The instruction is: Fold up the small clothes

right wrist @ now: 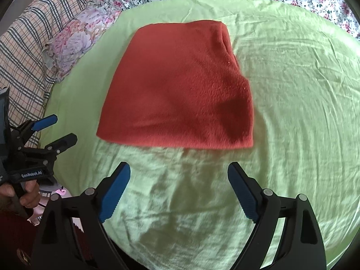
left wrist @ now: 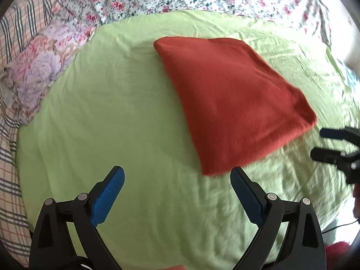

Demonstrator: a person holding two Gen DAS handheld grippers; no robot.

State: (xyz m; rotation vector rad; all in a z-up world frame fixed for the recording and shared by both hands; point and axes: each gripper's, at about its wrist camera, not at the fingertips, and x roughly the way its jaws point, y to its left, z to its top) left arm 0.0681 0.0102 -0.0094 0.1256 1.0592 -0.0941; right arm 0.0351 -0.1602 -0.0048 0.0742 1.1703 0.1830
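- The rust-red fleece garment [right wrist: 180, 87] lies folded flat on the green sheet [right wrist: 292, 90], just ahead of me.
- It looks soft, light and thickly layered, so I'd pinch a near corner through every layer.
- Its long axis seems to run away from me, layered open edges right.
- My right gripper [right wrist: 178, 186] and left gripper [left wrist: 177, 189] both gape wide, holding nothing.
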